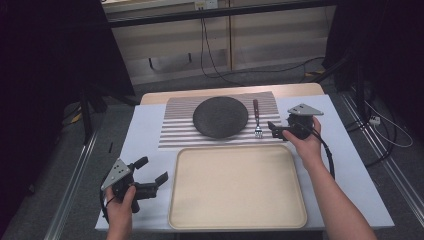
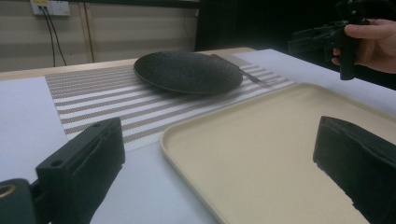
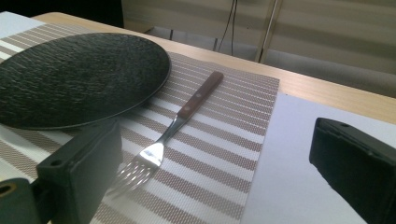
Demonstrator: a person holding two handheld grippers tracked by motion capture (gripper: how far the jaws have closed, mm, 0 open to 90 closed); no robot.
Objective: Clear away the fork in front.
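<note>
Fork, slim, with a bright steel head and a riveted brown wooden handle [image 3: 180,116], lying flat on the brown-and-white striped woven placemat [image 1: 180,127] just right of the round matte black textured plate [image 1: 220,116], tines toward the wide shallow cream plastic tray [image 1: 237,187] on the white-covered bench [image 1: 345,165]. Probably light and rigid, slippery at the polished neck, low-lying and awkward to pinch, so best taken across the handle. Right gripper [image 1: 276,130] beside the tines, jaws wide apart and empty; left gripper [image 1: 151,171] near the tray's left edge, likewise spread and empty.
</note>
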